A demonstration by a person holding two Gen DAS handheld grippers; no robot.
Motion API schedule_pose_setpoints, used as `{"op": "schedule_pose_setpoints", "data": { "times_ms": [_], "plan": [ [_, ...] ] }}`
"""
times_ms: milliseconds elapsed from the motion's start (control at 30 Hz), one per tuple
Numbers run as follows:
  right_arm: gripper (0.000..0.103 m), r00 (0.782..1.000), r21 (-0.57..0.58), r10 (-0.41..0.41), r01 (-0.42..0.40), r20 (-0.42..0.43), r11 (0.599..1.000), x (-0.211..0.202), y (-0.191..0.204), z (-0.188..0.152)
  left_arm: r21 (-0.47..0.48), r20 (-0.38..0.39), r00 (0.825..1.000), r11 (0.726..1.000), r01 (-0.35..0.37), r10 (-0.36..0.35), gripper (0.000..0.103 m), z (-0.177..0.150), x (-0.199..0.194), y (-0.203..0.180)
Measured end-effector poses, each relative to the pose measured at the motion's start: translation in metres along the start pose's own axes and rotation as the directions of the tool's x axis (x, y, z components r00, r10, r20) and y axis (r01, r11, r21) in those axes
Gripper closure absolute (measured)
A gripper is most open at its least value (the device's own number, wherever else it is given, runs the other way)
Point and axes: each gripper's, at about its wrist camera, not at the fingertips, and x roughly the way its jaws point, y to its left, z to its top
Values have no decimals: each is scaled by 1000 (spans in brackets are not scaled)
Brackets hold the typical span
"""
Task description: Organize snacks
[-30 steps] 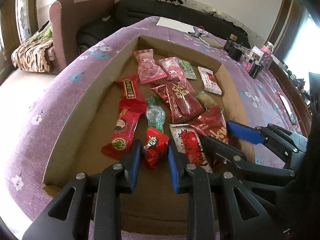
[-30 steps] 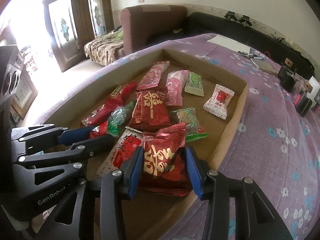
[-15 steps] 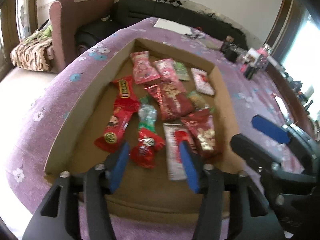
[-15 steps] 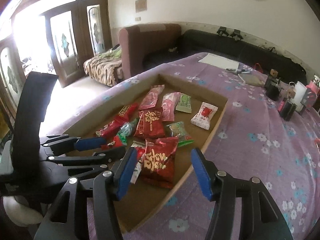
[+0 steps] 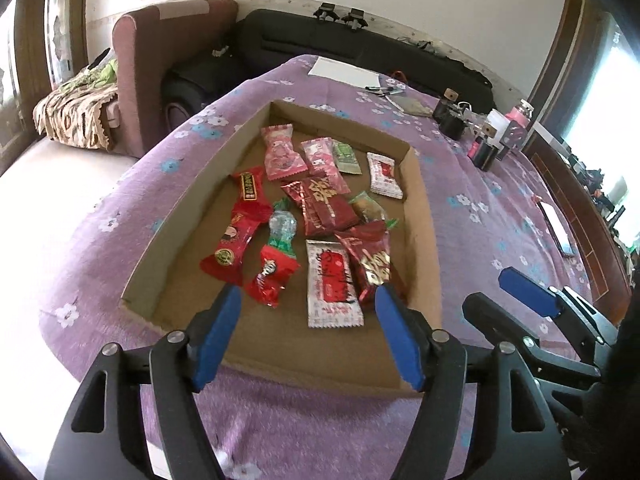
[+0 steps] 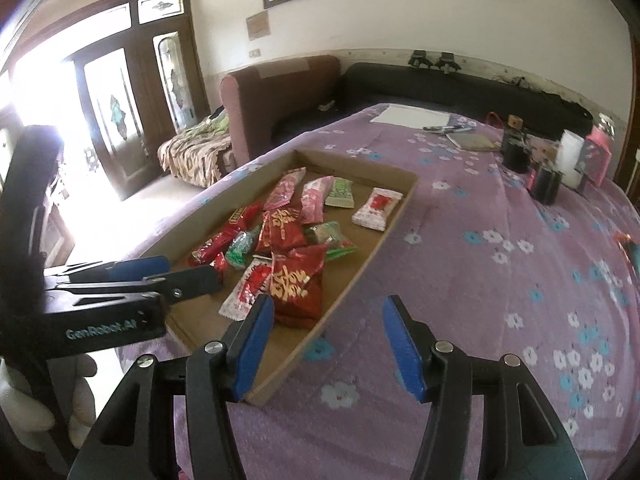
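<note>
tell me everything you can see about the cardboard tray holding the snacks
The cardboard tray is a shallow, open-topped rectangle of plain brown corrugated board with low upright walls; the nearest wall is folded down flat. It lies flat on the purple flowered tablecloth. About a dozen wrapped snacks lie loose on its floor, some overlapping. Neither tool touches it.
</note>
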Motion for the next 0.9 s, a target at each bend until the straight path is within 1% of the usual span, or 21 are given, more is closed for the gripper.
{"op": "schedule_pose_setpoints", "data": {
  "times_ms": [167, 367, 500, 633, 667, 700, 733, 767, 833, 900],
  "plan": [
    [44, 1000, 52, -2, 2, 5, 999, -11, -15, -12, 25, 18, 1000, 1000, -3, 3, 34, -5, -12, -12],
    [43, 1000, 122, -12, 11, 8, 992, -21, -38, -26, 45, 34, 999, 999, -26, 25, 34, -9, -19, -27],
    [41, 1000, 159, -28, 26, 10, 987, -27, -53, -33, 57, 50, 998, 998, -42, 39, 34, -12, -23, -36],
    [38, 998, 195, -60, 59, -2, 979, -28, -71, -40, 62, 47, 998, 997, -44, 41, 34, -14, -24, -43],
    [38, 997, 204, -72, 73, -13, 976, -26, -77, -41, 62, 47, 998, 997, -46, 44, 33, -15, -24, -44],
    [35, 996, 205, -84, 87, -25, 975, -25, -80, -42, 61, 47, 998, 997, -46, 43, 33, -15, -24, -45],
    [30, 991, 200, -118, 127, -56, 972, -19, -86, -42, 60, 46, 998, 997, -43, 40, 33, -16, -24, -47],
    [29, 987, 194, -140, 152, -75, 969, -15, -89, -42, 59, 44, 998, 997, -39, 36, 34, -16, -24, -47],
    [28, 967, 176, -214, 236, -138, 956, 1, -104, -42, 57, 43, 999, 998, -31, 28, 34, -17, -24, -49],
    [28, 951, 190, -242, 278, -191, 942, 15, -118, -40, 58, 44, 999, 998, -28, 25, 34, -18, -23, -51]
  ]
}}
